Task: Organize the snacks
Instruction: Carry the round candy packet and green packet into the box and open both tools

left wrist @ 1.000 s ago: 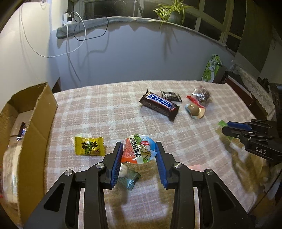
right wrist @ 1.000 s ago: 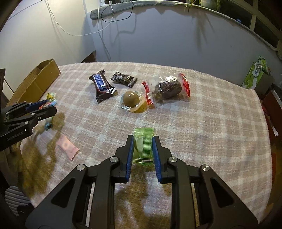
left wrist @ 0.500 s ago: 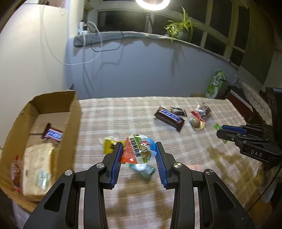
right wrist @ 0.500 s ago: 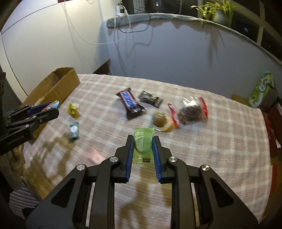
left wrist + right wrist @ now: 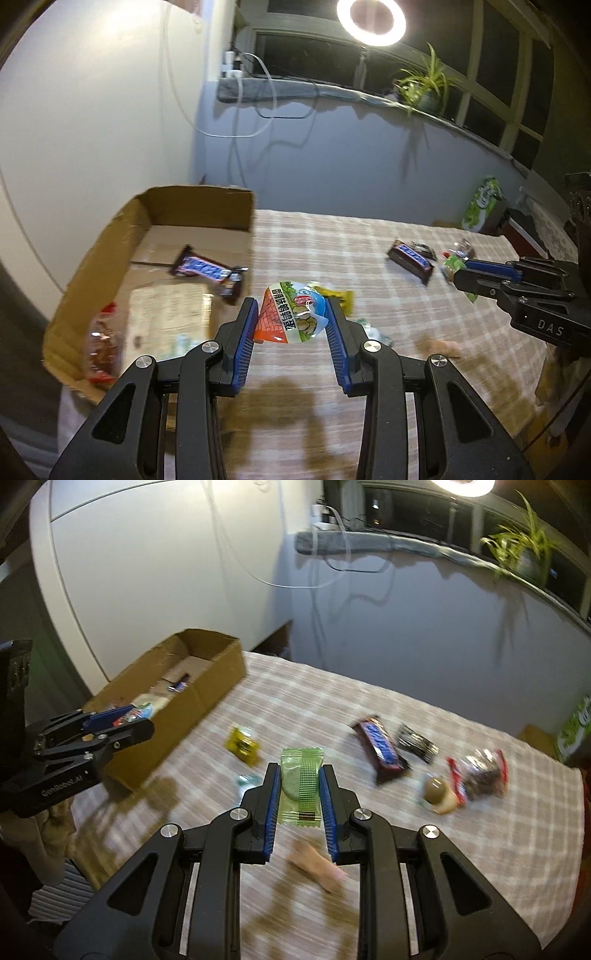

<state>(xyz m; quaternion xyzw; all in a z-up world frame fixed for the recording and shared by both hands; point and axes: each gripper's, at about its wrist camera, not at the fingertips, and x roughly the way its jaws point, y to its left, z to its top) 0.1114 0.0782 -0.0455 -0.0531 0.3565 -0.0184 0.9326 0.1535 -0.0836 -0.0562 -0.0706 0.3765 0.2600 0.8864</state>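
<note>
Cardboard box (image 5: 192, 210) now looms nearer as both jaws keep gripping the egg packet (image 5: 291, 317) and green sachet (image 5: 301, 786).

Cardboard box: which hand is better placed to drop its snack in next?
Probably left. Its tongs hold the round packet right beside the cardboard box; the right tongs, gripping the green packet, sit farther out.

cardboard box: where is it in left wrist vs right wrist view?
Left wrist: cardboard box fills the left middle, open, snacks inside.
Right wrist: cardboard box at left of centre, beyond the left gripper.
Shared landmark: the dark chocolate bar on the checked tablecloth.
</note>
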